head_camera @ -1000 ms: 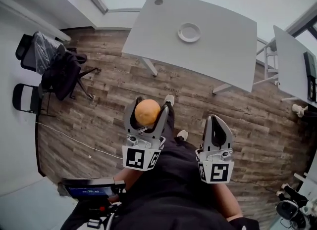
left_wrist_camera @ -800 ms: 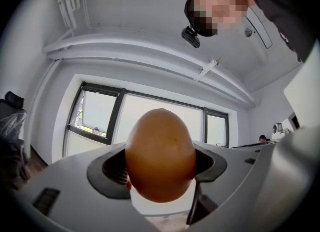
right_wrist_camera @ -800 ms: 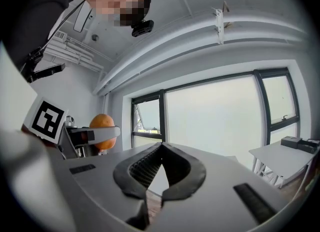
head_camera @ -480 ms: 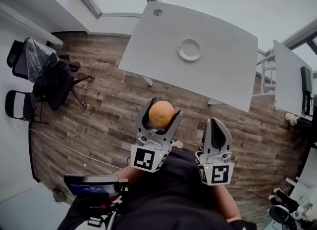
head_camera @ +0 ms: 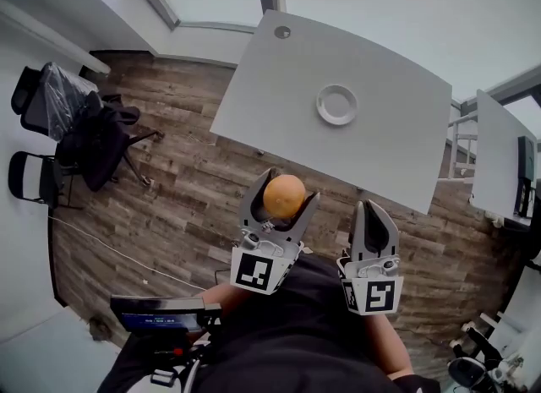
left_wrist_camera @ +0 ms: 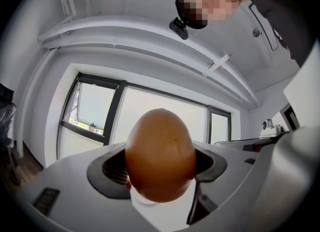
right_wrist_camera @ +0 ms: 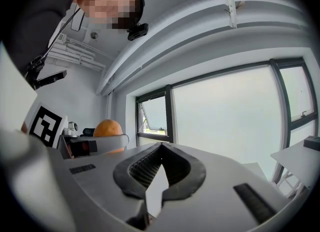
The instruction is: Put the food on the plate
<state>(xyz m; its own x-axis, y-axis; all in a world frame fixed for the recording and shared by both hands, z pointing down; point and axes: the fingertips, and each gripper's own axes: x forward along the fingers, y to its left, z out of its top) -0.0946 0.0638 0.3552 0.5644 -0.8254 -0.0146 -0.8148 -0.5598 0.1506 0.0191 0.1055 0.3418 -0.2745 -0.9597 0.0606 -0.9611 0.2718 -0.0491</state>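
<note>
A round orange fruit [head_camera: 284, 196] sits between the jaws of my left gripper [head_camera: 285, 190], which is shut on it and held up over the wooden floor. In the left gripper view the fruit [left_wrist_camera: 160, 156] fills the gap between both pads. My right gripper [head_camera: 373, 207] is beside it on the right, shut and empty; its own view shows the pads [right_wrist_camera: 150, 168] meeting. The fruit [right_wrist_camera: 107, 128] also shows at that view's left. A small white plate [head_camera: 337, 105] lies on the white table [head_camera: 270, 87] ahead, well beyond both grippers.
Black chairs draped with dark clothing [head_camera: 93, 133] stand at the left by the wall. A second white table [head_camera: 499, 163] is at the right. A dark device with a screen [head_camera: 161, 322] hangs at the person's lower left. Large windows [right_wrist_camera: 225, 116] line the far wall.
The table and plate have drawn nearer and lower in the head view. The left gripper, still holding the fruit, has shifted a little to the right. The right gripper keeps its place.
</note>
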